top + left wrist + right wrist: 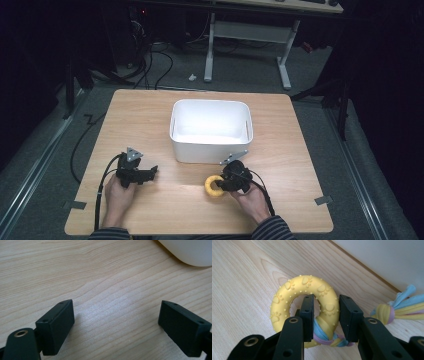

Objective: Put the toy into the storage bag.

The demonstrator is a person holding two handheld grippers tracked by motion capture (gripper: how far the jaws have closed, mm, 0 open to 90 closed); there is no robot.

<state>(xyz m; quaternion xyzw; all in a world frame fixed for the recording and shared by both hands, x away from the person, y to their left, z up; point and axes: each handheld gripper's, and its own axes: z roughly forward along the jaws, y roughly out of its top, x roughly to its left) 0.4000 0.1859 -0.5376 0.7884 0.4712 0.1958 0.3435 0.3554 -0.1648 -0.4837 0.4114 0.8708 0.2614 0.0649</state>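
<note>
A yellow rubber ring toy [287, 292] with paw prints lies on the wooden table [165, 210], a braided pastel rope [397, 307] tied through it. My right gripper [325, 312] is shut on the ring's near side, one jaw inside the hole and one outside. From the high view the yellow ring [212, 186] shows just left of the right gripper [225, 184], in front of the white bin [210, 149]. My left gripper [116, 322] stands open over bare wood, nothing between its jaws; the high view has the left gripper [150, 172] at the front left.
The white bin is empty and sits mid-table; its corner [190, 252] shows in the left gripper view and its wall [387, 260] rises close behind the ring. A desk frame [250, 45] and cables lie on the floor beyond the table.
</note>
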